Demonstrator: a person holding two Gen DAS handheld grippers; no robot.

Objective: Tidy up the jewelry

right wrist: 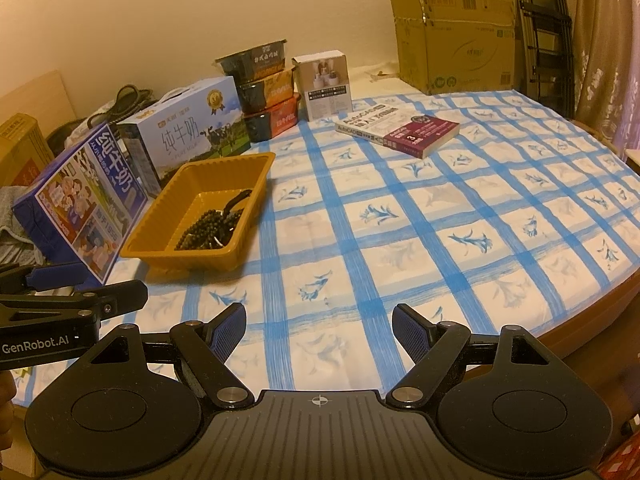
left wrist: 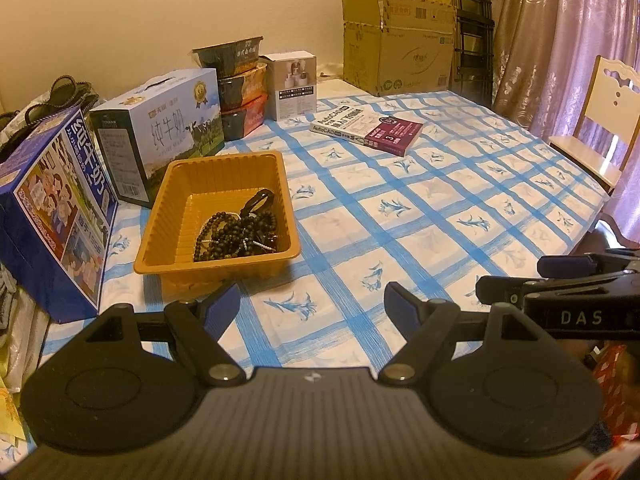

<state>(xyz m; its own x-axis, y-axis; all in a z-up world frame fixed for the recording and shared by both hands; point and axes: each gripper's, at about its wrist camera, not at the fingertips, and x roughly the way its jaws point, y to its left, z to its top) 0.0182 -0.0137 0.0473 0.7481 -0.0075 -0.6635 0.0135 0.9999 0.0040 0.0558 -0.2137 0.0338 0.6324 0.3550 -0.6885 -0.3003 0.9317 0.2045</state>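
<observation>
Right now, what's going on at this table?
A person holds two grippers above a checked tablecloth, touching nothing. The left gripper and right gripper are both open and empty. Dark beaded jewelry lies piled in an orange tray beside milk cartons. A book lies farther back. No jewelry is outside the tray.

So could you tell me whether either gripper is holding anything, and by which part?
Nothing: left gripper and right gripper are open and empty; the beads lie in the tray.
</observation>
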